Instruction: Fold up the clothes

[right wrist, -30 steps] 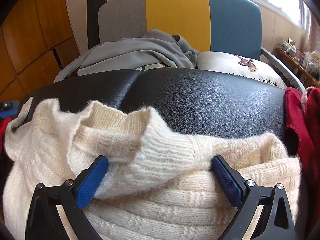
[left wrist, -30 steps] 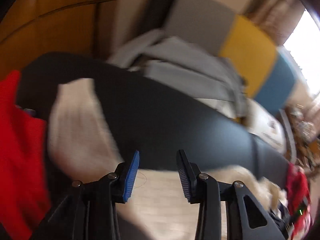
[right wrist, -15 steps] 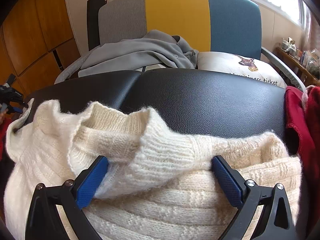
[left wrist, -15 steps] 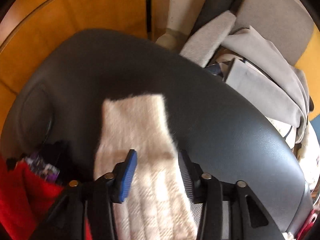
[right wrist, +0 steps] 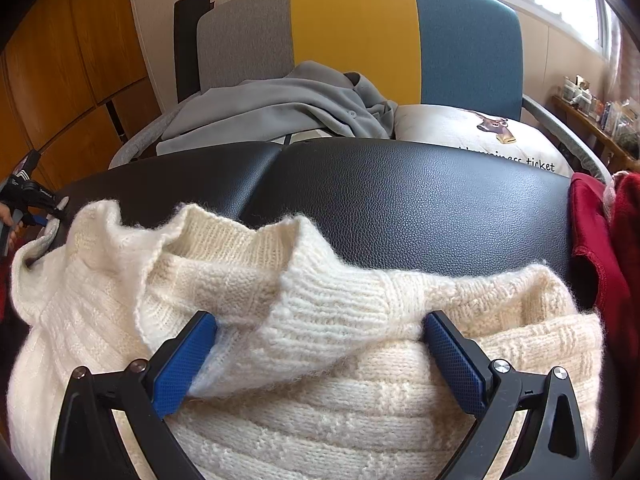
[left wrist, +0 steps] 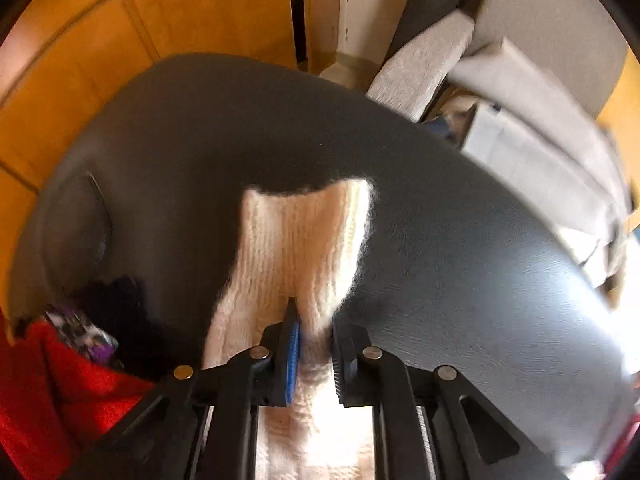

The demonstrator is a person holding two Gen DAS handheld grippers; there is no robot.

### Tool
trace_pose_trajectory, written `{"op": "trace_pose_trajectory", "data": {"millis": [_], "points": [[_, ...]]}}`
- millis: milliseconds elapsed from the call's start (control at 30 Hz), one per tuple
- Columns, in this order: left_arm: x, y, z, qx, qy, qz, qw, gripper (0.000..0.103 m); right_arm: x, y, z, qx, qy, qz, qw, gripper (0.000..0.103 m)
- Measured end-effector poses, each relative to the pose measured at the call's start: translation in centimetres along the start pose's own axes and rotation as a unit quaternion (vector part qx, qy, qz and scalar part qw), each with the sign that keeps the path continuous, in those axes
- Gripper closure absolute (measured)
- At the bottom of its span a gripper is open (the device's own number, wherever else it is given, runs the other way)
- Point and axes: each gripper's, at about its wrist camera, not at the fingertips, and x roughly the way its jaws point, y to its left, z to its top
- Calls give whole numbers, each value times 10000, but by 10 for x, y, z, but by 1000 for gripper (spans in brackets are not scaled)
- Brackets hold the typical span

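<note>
A cream knitted sweater lies bunched on a black padded counter, its collar and body heaped toward the near edge. In the left wrist view, one sleeve of the sweater runs straight away from the camera across the dark surface, its cuff end farthest off and its long axis in line with the gripper's two fingers. The left gripper points steeply down onto this sleeve; its jaws have just been closing and now pinch a ridge of the knit between them, a narrow fold of wool standing up in the gap. In the right wrist view, the right gripper rests low over the collar area with its jaws spread wide apart, the blue pads lying on either side of a thick roll of knit without pressing on it, so it holds nothing. The left hand's tool also shows small at the far left edge of that view, at the sleeve's end of the sweater. The sleeve therefore lies to the left of the sweater's body, stretched outward, and the left hand is plainly the nearer one. Judging from this, the next move is likely to carry the sleeve inward across the body. A red garment sits at the counter's right end, and a grey garment lies on a chair behind.
</note>
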Motion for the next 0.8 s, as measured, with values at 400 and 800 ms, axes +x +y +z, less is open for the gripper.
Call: {"op": "trace_pose_trajectory", "data": {"millis": [400, 800], "points": [[-112, 5, -65, -100, -1160, -3350, 9350, 91, 0, 0, 0, -43, 21, -40, 10000, 0], [-131, -115, -210, 1605, -734, -4311, 8849, 90, 1, 0, 0, -63, 48, -40, 10000, 0]]}}
